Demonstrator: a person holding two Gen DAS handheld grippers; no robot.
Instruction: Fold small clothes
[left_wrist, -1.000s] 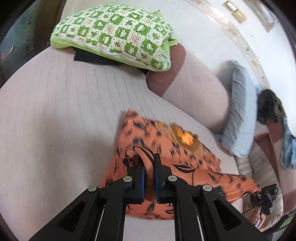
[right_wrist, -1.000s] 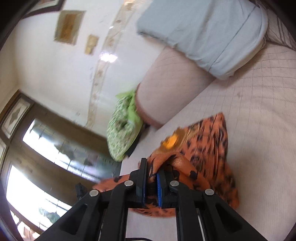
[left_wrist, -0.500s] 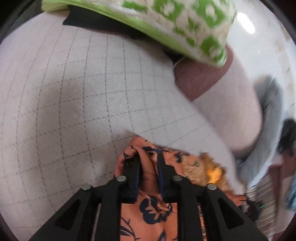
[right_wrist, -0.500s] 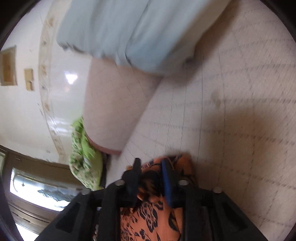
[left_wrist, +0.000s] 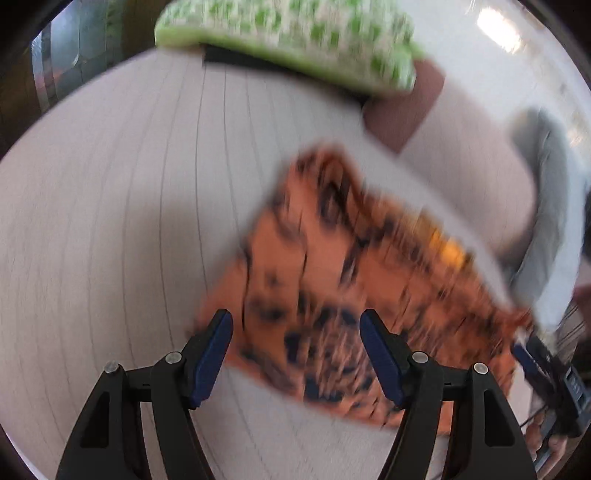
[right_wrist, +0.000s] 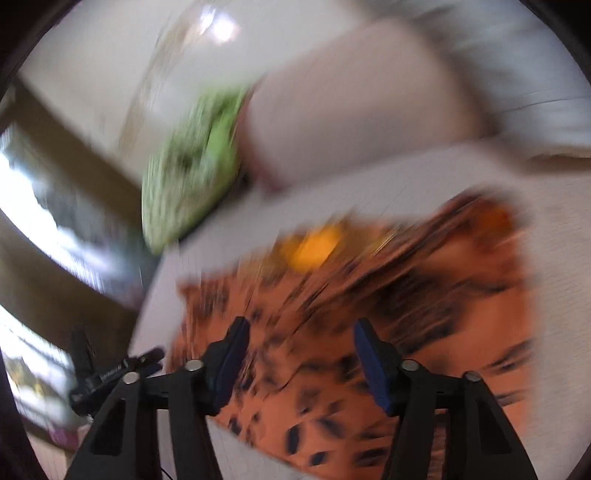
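I'm looking thru both wrist cams, both badly smeared by motion. In the left cam I'm seeing the left gripper (left_wrist: 296, 345) w/ jaws spread wide, having just been opening; nothing is pinched. The orange cloth (left_wrist: 354, 288) is lying on the pale sofa seat (left_wrist: 110, 229), filling centre and lower right of the frame, behind the gap between the blue pads (left_wrist: 212, 356). Whether the pads are brushing it I can't tell.

Only the left cam is giving me the grey cushion (left_wrist: 546, 206) at the right edge, a black strip under the green pillow (left_wrist: 295, 37) at top centre, and the right gripper (left_wrist: 532, 365) w/ fingers of a hand (left_wrist: 543, 439) at lower right.

In the right cam the right gripper (right_wrist: 301, 354) is also standing apart, jaws just been opening, cloth (right_wrist: 388, 314) under and beyond them, not clamped. Only this cam is showing a bright window w/ dark wood frame (right_wrist: 48, 221) on the left, and the left gripper (right_wrist: 118, 373) as a small black shape at lower left. The pillow (right_wrist: 192, 173) is sitting upper left of centre here.

Textures: the cloth is thin, orange w/ dark blotchy print and a yellow patch (right_wrist: 314, 247) near its far edge, roughly four-sided, flat-ish. The seat is matte fabric w/ fine grid lines. The pillow is puffy, green-and-white checked.
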